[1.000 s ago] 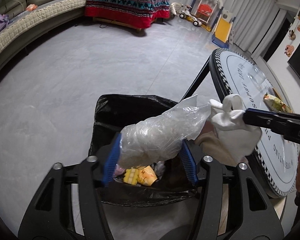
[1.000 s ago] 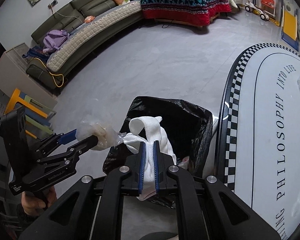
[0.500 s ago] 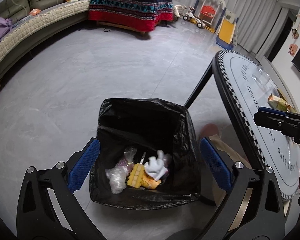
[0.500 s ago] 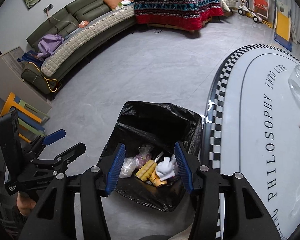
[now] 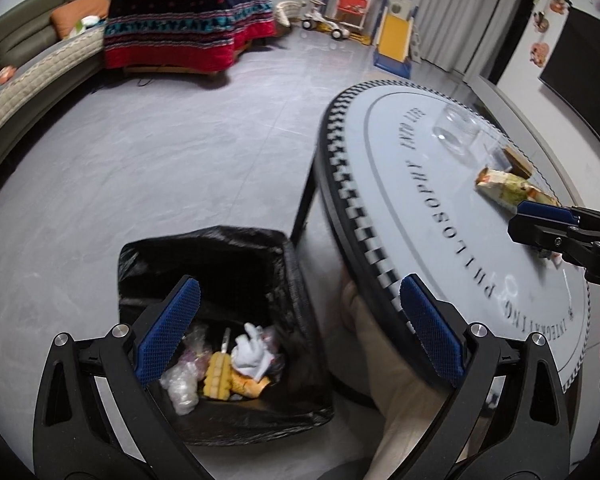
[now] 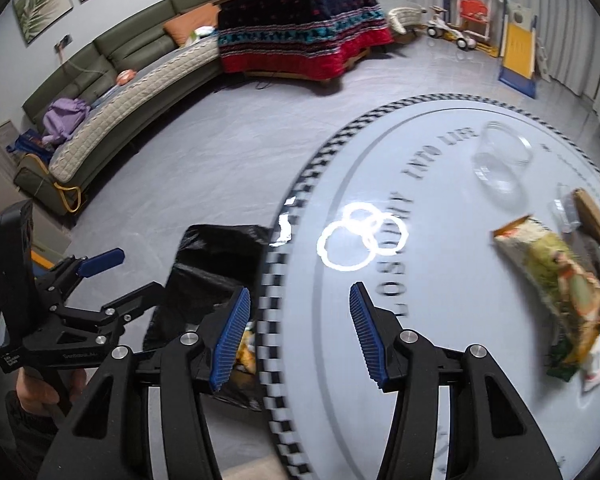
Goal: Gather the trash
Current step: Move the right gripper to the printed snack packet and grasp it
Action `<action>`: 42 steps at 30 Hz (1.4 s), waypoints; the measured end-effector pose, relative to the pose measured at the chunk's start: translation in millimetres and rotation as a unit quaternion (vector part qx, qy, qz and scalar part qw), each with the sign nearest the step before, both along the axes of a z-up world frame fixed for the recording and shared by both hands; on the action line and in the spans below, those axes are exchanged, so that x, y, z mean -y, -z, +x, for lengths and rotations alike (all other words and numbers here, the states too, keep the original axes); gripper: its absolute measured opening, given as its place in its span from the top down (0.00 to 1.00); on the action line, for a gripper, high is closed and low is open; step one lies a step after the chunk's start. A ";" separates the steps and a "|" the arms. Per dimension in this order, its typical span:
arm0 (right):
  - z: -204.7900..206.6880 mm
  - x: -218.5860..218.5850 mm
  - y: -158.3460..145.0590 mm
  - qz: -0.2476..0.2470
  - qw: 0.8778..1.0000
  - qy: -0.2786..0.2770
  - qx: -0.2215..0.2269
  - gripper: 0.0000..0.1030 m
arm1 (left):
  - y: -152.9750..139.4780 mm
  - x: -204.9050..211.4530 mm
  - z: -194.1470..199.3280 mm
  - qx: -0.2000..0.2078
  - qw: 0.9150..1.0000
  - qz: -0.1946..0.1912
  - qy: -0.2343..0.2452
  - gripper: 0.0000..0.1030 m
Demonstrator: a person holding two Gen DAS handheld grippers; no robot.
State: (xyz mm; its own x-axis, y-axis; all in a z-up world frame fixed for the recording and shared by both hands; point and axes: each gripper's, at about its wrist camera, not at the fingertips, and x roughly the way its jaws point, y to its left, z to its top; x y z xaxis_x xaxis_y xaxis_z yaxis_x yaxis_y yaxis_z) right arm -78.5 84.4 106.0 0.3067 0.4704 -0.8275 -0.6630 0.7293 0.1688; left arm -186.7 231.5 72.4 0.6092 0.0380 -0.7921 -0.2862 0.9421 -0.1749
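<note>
A black-lined trash bin stands on the floor beside the round table. In it lie a clear plastic bag, a white tissue and yellow wrappers. My left gripper is open and empty above the bin's right side. My right gripper is open and empty over the table's edge. On the table lie a crumpled snack bag, a clear plastic cup and a brown item.
A long sofa runs along the far wall. A low table with a patterned cover and children's toys stand at the back. Grey floor lies between them and the bin.
Both grippers opened; the plastic bag and the white tissue dropped into the bin. Both grippers have since swung right toward the table.
</note>
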 end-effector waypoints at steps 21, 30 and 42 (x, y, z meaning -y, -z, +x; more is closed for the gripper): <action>137.9 108.9 14.8 -0.113 0.992 0.055 -0.003 0.35 | -13.2 98.1 160.2 -0.025 0.993 0.008 0.111 0.06; 169.5 114.3 56.2 -0.151 0.987 0.033 -0.034 0.34 | -16.6 116.4 200.2 -0.022 0.990 0.010 0.136 0.06; 188.4 130.0 39.4 -0.113 0.992 0.043 -0.032 0.61 | -23.1 150.4 252.5 -0.016 0.981 0.037 0.189 0.06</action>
State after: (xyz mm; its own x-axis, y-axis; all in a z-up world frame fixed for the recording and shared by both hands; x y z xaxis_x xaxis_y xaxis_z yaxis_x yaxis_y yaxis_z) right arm 109.9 -45.6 66.6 0.2816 0.2456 -0.9276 -0.5902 0.8066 0.0344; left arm 65.8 81.1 95.6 0.5651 -0.1281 -0.8150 0.0826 0.9917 -0.0987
